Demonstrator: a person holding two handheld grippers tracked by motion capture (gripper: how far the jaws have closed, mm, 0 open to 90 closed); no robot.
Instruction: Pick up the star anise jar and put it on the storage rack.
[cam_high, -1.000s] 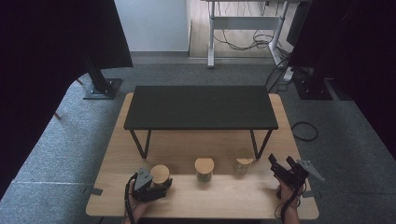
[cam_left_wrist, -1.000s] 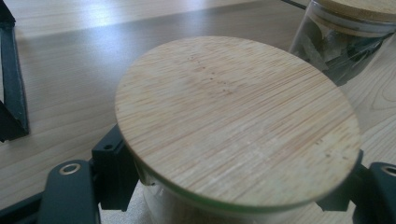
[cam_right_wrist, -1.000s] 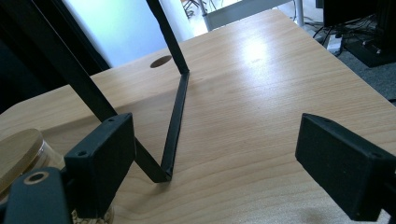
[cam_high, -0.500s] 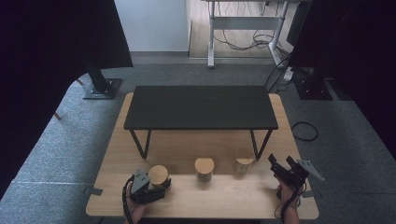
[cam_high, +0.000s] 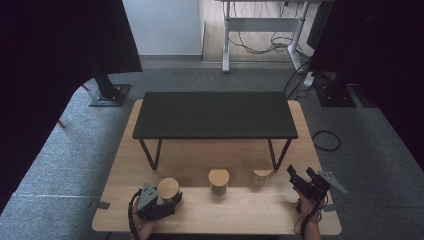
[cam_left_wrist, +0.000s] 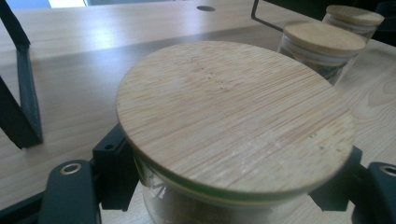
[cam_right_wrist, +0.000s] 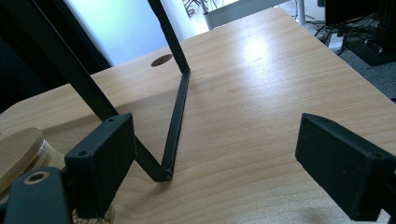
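Three glass jars with bamboo lids stand in a row on the wooden table (cam_high: 235, 215). My left gripper (cam_high: 169, 196) lies at the front left with the left jar (cam_high: 168, 187) between its jaws. Its pads (cam_left_wrist: 114, 170) press on the glass just under the wide lid (cam_left_wrist: 233, 116). The middle jar (cam_high: 218, 180) and the right jar (cam_high: 261, 177) stand free, and both appear behind the lid as the middle jar (cam_left_wrist: 322, 46) and the right jar (cam_left_wrist: 355, 16). My right gripper (cam_high: 300, 173) rests at the front right, open and empty (cam_right_wrist: 219, 154), with the right jar's lid (cam_right_wrist: 18, 154) at its left.
A low black table (cam_high: 215, 114) stands on the wooden table behind the jars, its thin legs (cam_right_wrist: 177, 116) reaching down near them. Grey carpet surrounds the table. A desk frame and cables are at the back of the room.
The left gripper and the jar between its jaws have edged slightly toward the front left. The right gripper has stayed where it was.
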